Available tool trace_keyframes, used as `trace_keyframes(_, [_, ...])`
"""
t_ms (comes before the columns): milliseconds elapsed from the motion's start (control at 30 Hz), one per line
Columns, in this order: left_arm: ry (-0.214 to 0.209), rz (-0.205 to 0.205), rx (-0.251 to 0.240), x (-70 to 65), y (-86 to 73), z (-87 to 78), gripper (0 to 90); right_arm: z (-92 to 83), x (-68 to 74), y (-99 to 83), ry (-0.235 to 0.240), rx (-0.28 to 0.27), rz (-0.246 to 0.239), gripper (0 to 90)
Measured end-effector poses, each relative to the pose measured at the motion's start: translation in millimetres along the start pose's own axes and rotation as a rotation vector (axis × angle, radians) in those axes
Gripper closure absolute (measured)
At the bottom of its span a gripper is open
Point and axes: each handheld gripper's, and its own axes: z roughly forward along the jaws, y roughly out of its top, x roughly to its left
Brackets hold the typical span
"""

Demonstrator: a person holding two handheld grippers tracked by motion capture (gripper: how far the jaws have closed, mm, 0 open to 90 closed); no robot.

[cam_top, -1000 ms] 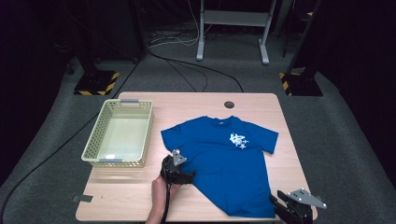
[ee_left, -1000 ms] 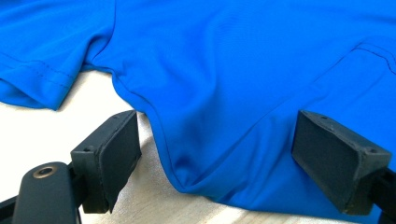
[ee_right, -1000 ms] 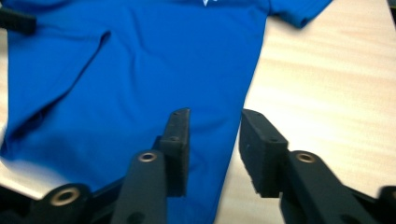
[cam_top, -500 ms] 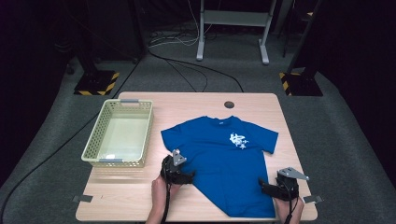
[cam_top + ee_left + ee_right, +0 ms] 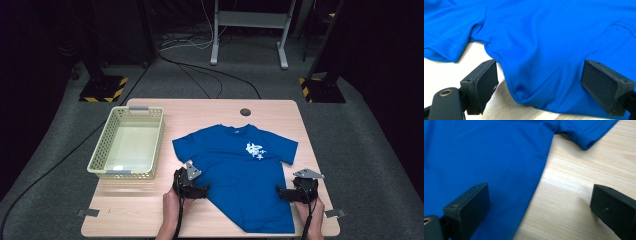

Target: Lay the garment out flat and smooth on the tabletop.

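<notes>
- Light wooden table (image 5: 150, 220) carried everything; a pale yellow-green perforated plastic basket (image 5: 128, 144) sat on its left part, apart from the cloth.
- Blue short-sleeved fabric T-shirt (image 5: 240, 180) with a small white print lay flat, front up, right of the basket, collar pointing away from the person, hem near the table's near edge.
- Judged light, soft and limp: it would sag and fold wherever unsupported, and the smooth knit might slip from a shallow bite. Best taken at the side seams, pinching through both layers.
- Left gripper (image 5: 200, 192) sat at the shirt's left edge, jaws wide, a rumpled bulge of hem-side cloth between them, pads not pressing.
- Right gripper (image 5: 281, 192) sat at the right edge; its jaws had just been opening and stood wide, straddling the seam, one over cloth, one over wood, gripping nothing.
</notes>
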Motion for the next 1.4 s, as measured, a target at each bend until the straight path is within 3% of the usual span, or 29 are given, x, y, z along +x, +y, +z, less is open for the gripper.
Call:
trace_keyframes(133, [-0.01,0.002,-0.005,0.5,-0.3,-0.7,12.9,2.4,-2.9,1.7,0.009,0.012,0.007,0.0])
trace_keyframes(267, [0.009,0.006,-0.028,-2.1,1.6,-4.4,13.0,3.5,-4.5,2.8,0.008,0.013,0.01,0.0])
trace_keyframes(400, [-0.013,0.009,-0.05,-9.2,11.0,-7.8,13.1,3.5,-4.6,2.7,0.008,0.012,0.009,0.0])
trace_keyframes(567, [-0.076,-0.012,-0.075,-18.7,26.7,-6.8,14.7,3.5,-4.6,2.7,0.009,0.012,0.01,0.0])
trace_keyframes(667, [-0.099,-0.019,-0.071,-27.3,36.7,-0.8,17.7,3.5,-4.6,2.7,0.009,0.012,0.009,0.0])
trace_keyframes(933, [-0.146,0.023,-0.018,-61.6,56.2,25.6,25.8,3.5,-4.8,2.7,0.01,0.01,0.012,0.0])
trace_keyframes(1067, [-0.126,0.026,0.022,-73.6,59.3,35.4,34.3,3.7,-5.2,2.9,0.011,0.009,0.011,0.0])
trace_keyframes(1200, [-0.097,0.02,0.05,-80.7,57.0,42.7,48.4,3.8,-5.6,3.1,0.013,0.007,0.009,0.1])
trace_keyframes(1400, [-0.104,0.03,0.037,-82.6,52.4,39.5,66.7,3.9,-5.9,3.3,0.014,0.005,0.01,1.0])
